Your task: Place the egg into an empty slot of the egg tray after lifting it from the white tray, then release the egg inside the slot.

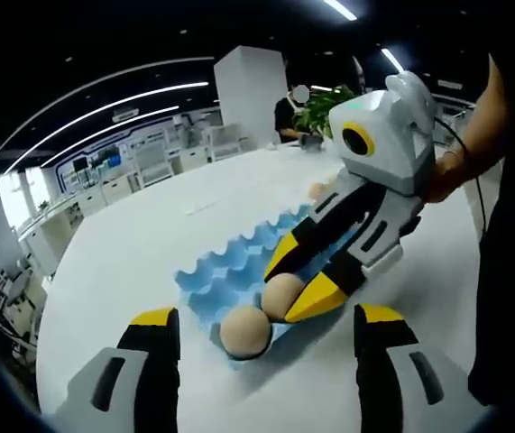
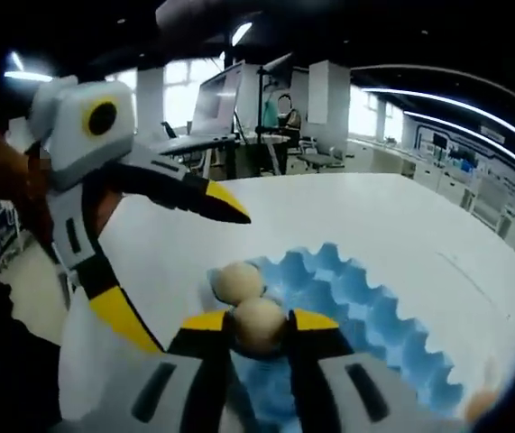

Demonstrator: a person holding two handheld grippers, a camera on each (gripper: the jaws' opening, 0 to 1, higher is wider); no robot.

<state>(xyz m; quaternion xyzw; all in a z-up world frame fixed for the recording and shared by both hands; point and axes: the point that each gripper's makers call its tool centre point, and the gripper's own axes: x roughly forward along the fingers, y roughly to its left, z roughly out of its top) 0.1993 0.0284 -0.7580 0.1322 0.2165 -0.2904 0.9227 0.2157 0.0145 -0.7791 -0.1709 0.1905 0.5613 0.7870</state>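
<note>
Right gripper view showed the right tongs [image 2: 261, 327] pinching an egg [image 2: 259, 323] over the blue egg tray [image 2: 365, 307], the left tongs [image 1: 255, 347] spread, so lowering into a slot and releasing seemingly came next.

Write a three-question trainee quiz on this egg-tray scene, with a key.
1. True or false: the right gripper is shut on a beige egg.
2. How many eggs are at the blue moulded egg tray in the right gripper view, counting the held one?
3. The left gripper is: A) open, B) shut on an egg, C) shut and empty.

Key: 1 true. 2 two; the second beige egg sits in a slot just behind. 3 A.
</note>
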